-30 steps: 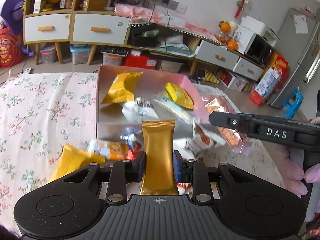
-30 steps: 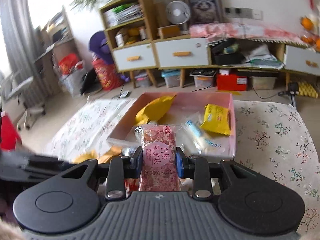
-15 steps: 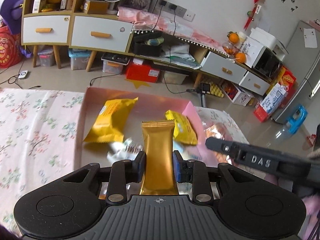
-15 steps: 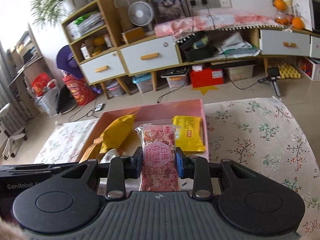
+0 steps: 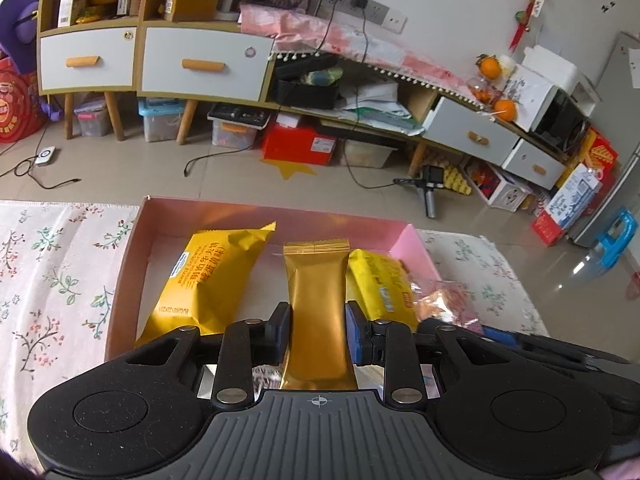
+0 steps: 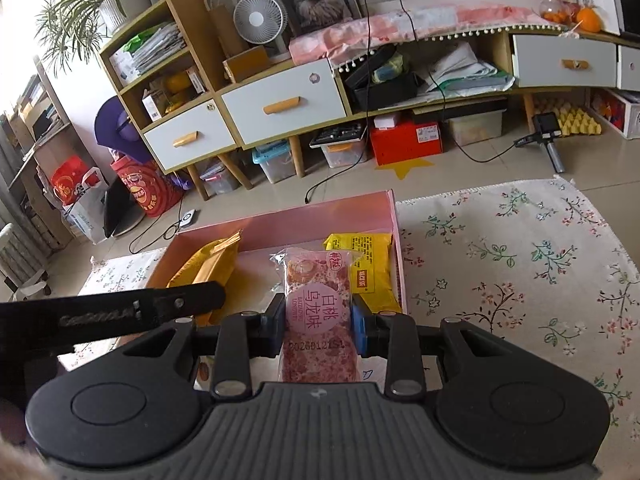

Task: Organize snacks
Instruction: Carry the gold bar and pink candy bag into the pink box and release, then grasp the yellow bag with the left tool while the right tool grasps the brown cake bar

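The left gripper (image 5: 318, 334) is closed on a plain gold snack bar (image 5: 317, 304), gripped across its narrow width, its long axis running straight out along the fingers and its crimped far end held above the pink box (image 5: 128, 280). No writing can be made out on the gold wrapper. The right gripper (image 6: 318, 334) is likewise clamped, only narrowly parted, on a pink snack bar (image 6: 318, 312) that points forward the same way, over the same box; its clear wrapper is printed with Chinese characters and a date code, 2026 and further digits. Within the box, an orange packet (image 5: 208, 276) with red Chinese lettering is seen lying at the left and a yellow packet (image 6: 366, 268) at the right wall. The box is set on a floral cloth (image 6: 520, 248).
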Demonstrator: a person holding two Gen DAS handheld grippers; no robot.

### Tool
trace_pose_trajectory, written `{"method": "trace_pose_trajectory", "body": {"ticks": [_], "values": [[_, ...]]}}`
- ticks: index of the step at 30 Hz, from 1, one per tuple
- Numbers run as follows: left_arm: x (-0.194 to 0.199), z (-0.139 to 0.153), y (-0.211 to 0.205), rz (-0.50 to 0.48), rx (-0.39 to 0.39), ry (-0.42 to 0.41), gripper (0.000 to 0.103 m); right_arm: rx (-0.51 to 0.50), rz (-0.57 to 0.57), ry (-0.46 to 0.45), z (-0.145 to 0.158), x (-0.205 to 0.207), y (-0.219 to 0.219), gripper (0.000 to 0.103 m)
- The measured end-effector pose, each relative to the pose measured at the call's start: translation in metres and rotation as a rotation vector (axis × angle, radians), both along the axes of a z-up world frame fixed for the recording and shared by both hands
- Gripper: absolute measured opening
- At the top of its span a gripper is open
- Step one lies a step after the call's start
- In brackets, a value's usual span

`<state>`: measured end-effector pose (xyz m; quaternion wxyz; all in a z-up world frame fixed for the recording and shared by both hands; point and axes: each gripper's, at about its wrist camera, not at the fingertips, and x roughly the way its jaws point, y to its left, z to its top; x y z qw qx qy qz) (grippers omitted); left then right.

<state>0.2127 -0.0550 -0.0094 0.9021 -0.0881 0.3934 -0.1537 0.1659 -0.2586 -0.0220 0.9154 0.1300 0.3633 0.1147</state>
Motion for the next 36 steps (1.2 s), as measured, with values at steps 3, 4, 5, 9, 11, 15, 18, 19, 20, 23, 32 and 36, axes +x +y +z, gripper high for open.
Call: {"method": "trace_pose_trajectory", "body": {"ticks": [3, 4, 5, 9, 11, 15, 18, 19, 20, 23, 32, 36], "values": [[0.004, -0.006, -0.002, 0.011, 0.017, 0.004, 0.026, 0.01, 0.002, 0.004, 0.0, 0.003, -0.001, 0.029], [0.005, -0.007, -0.003, 0.012, 0.018, 0.001, 0.026, 0.009, 0.003, 0.003, 0.0, 0.003, -0.001, 0.029], [0.006, -0.009, -0.003, 0.015, 0.019, -0.001, 0.026, 0.007, 0.004, 0.003, -0.001, 0.004, -0.001, 0.029], [0.01, -0.01, -0.006, 0.018, 0.023, -0.006, 0.026, 0.01, 0.0, 0.01, -0.002, 0.006, 0.0, 0.029], [0.011, -0.01, -0.008, 0.016, 0.032, -0.015, 0.03, 0.006, 0.005, 0.011, -0.003, 0.006, 0.001, 0.03], [0.008, -0.007, -0.01, 0.03, 0.065, -0.023, 0.053, -0.023, 0.011, 0.021, 0.0, 0.004, 0.003, 0.04], [0.001, -0.004, -0.009, 0.022, 0.074, -0.023, 0.055, -0.026, 0.007, 0.02, 0.002, 0.001, 0.001, 0.045], [-0.001, -0.003, -0.008, 0.021, 0.074, -0.021, 0.057, -0.024, 0.006, 0.023, 0.003, 0.001, 0.001, 0.046], [-0.004, -0.002, -0.006, 0.019, 0.072, -0.021, 0.058, -0.022, 0.005, 0.026, 0.004, -0.001, 0.0, 0.047], [-0.015, 0.003, -0.002, 0.017, 0.073, -0.02, 0.061, -0.025, 0.007, 0.023, 0.008, -0.007, -0.002, 0.053], [-0.058, 0.016, 0.011, 0.009, 0.095, -0.028, 0.072, -0.05, -0.015, 0.006, 0.025, -0.03, -0.004, 0.066], [-0.079, 0.019, 0.019, 0.01, 0.093, -0.026, 0.077, -0.054, -0.008, 0.006, 0.029, -0.041, -0.003, 0.074]]}}
